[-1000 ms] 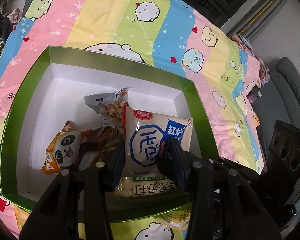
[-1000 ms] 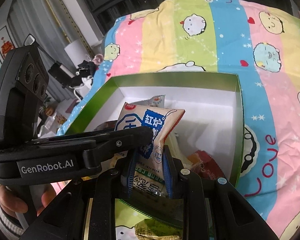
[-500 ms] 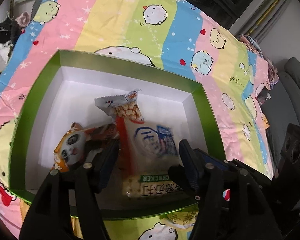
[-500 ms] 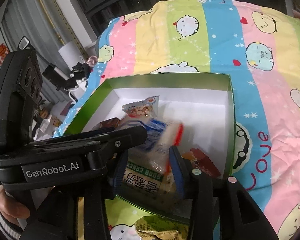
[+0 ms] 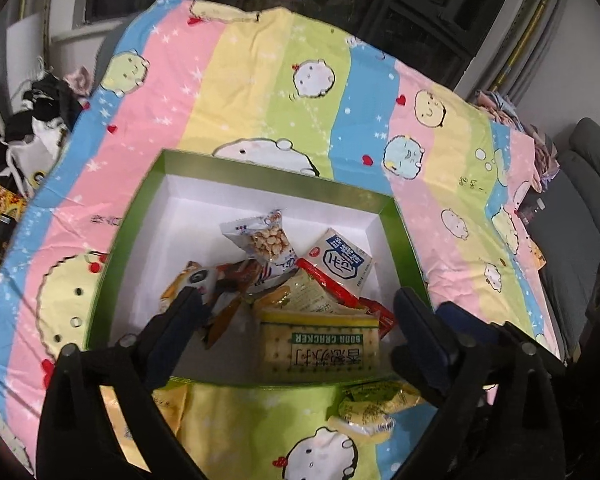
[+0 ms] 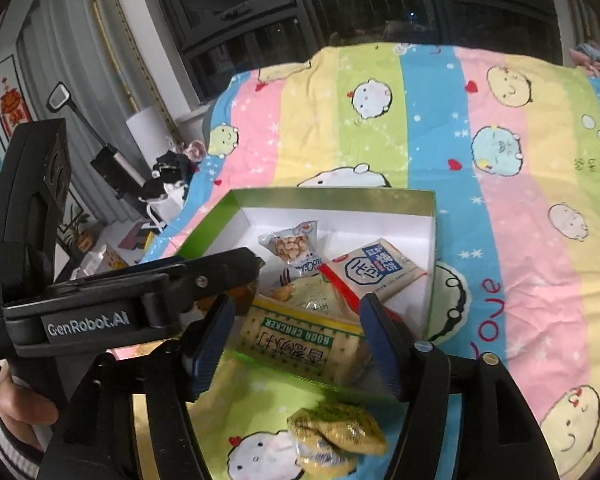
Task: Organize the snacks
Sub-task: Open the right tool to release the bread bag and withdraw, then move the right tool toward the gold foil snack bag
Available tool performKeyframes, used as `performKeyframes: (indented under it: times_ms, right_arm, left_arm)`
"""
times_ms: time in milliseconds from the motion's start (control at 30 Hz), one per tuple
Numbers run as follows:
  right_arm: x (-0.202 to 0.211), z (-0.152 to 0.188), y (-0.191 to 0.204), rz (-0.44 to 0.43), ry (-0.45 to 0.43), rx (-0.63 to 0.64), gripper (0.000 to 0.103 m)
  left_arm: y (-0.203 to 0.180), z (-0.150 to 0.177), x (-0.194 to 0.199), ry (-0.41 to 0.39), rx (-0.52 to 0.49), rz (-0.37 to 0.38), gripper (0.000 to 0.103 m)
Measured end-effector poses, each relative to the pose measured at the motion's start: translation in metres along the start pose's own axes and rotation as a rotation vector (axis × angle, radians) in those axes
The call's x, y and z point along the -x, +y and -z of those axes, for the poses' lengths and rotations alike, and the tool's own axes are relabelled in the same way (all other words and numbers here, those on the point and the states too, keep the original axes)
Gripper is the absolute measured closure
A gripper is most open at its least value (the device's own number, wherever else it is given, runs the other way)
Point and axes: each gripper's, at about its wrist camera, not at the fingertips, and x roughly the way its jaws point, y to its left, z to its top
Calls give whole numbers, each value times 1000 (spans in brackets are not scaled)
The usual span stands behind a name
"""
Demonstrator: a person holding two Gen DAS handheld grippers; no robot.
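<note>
A green box [image 5: 404, 236] with a white inside holds several snack packs: a blue-and-white cracker pack [image 5: 342, 260] lying at the right, a soda cracker pack [image 5: 320, 346] at the near wall, a peanut bag [image 5: 266, 240] and a panda pack [image 5: 188, 284]. My left gripper [image 5: 300, 320] is open and empty above the box's near edge. My right gripper [image 6: 296, 332] is open and empty above the soda cracker pack [image 6: 300, 340]. The blue-and-white pack [image 6: 376, 270] also shows in the right wrist view, inside the box [image 6: 432, 248].
Yellow-green wrapped snacks [image 5: 376, 404] lie on the striped cartoon bedsheet [image 5: 260, 80] in front of the box; they also show in the right wrist view [image 6: 336, 436]. Another yellow pack [image 5: 168, 404] lies near the left finger. Clutter sits off the bed's left side [image 5: 4, 216].
Both grippers opened and let go of the blue-and-white cracker pack, which dropped flat into the box. Both grippers then pulled back and up from the box.
</note>
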Motion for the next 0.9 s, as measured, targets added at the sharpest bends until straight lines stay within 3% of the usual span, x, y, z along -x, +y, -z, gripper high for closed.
performKeyframes:
  times_ms: [100, 267, 667, 900]
  right_arm:
    - [14, 4, 2, 3, -9, -15, 20]
    - [35, 14, 12, -4, -25, 2, 12]
    - [76, 43, 32, -16, -44, 64, 11]
    - [85, 60, 28, 13, -26, 59, 11]
  left_arm:
    - [2, 8, 15, -14, -1, -3, 1]
    - [2, 22, 40, -36, -9, -11, 1]
    - [-12, 64, 99, -155, -97, -46, 1]
    - [-2, 77, 103, -87, -15, 53, 1]
